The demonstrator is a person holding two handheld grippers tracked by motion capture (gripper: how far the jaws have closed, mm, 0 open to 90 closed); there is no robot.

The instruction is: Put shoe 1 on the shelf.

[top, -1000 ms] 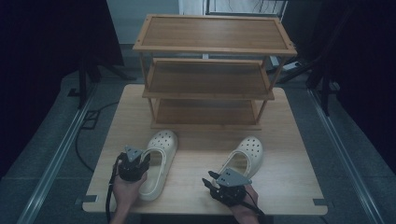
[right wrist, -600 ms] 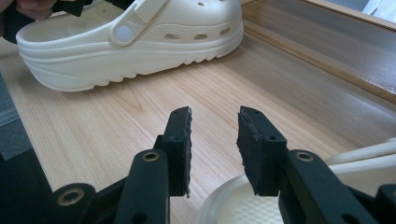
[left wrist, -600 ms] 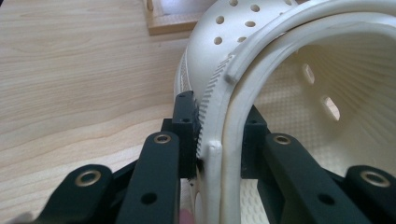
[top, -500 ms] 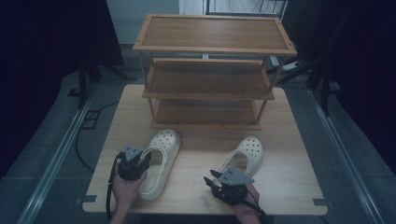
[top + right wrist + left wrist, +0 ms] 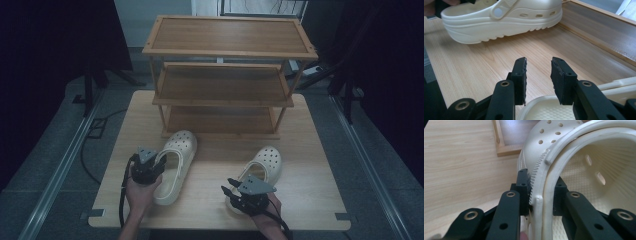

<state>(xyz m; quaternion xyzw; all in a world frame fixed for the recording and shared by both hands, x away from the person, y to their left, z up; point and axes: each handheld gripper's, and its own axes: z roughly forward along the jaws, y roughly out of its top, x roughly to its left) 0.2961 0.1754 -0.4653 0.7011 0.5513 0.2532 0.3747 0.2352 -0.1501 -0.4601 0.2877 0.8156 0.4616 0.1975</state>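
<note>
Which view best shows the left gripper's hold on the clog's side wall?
The left gripper view: the left gripper pinches the left clog's side wall, one pad outside, one inside. The high view shows it at that clog's heel end, grip hidden. The right gripper view shows that clog's side profile.

Your left gripper (image 5: pixel 540 195) clamps the side wall of the cream clog (image 5: pixel 574 157): one black jaw presses the ribbed outer face, the other sits inside the shoe against its textured lining. The heel strap (image 5: pixel 584 135) arches over the perforated upper. Beyond, on the light wooden table (image 5: pixel 461 165), lies the rack's base frame (image 5: pixel 500 142).
</note>
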